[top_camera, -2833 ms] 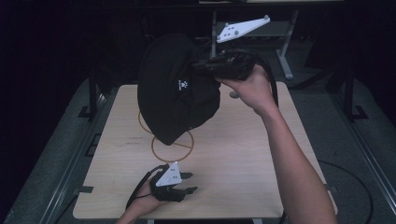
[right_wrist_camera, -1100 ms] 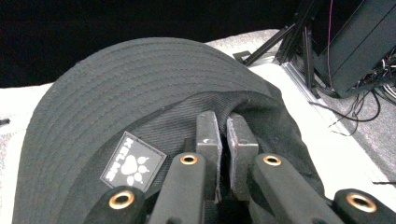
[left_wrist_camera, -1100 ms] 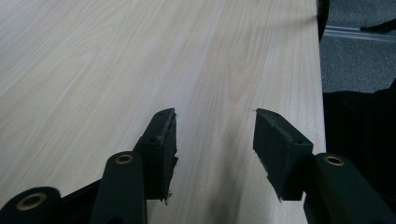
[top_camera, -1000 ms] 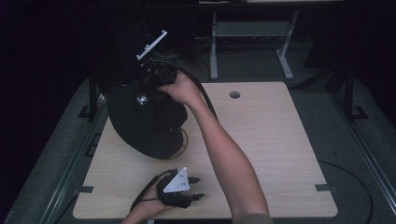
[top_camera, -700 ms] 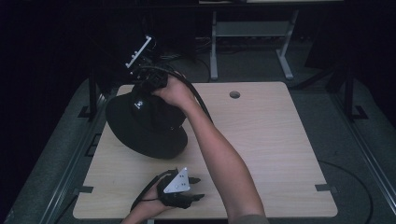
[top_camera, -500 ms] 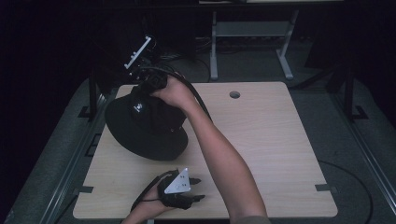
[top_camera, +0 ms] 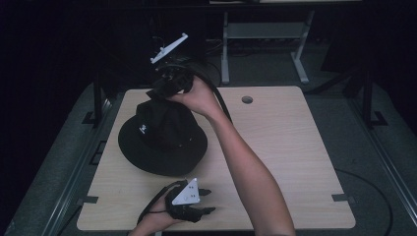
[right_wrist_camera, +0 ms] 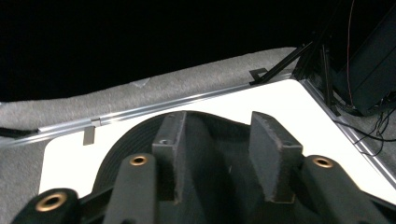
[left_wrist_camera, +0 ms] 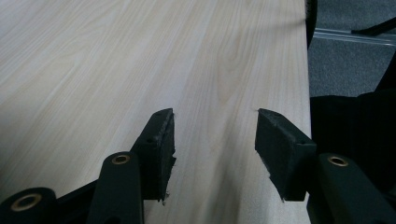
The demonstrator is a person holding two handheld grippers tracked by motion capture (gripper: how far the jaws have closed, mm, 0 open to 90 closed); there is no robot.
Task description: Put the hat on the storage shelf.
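Black hat sits brim-down on the left half of the counter, toward the far side, small white logo on the crown facing left. Right gripper is at the far edge of the hat's crown, held by the right hand, forearm running in from the near edge across the counter. In the right gripper view the fingers stand apart with the hat fabric between and below them; they look open rather than clamped, though whether fabric is still pinched lower down I can't tell. Same view shows the brim lying on the counter, with grey floor and a metal rail beyond. Left gripper is at the near edge, left of centre, well apart from the hat, resting low over the counter in the left hand. Left gripper view: fingers wide open, nothing between them, just bare wood counter. Grey plate on each gripper, cable trailing from the right one past the wrist. Round hole in the counter near the far edge, right of the hand.
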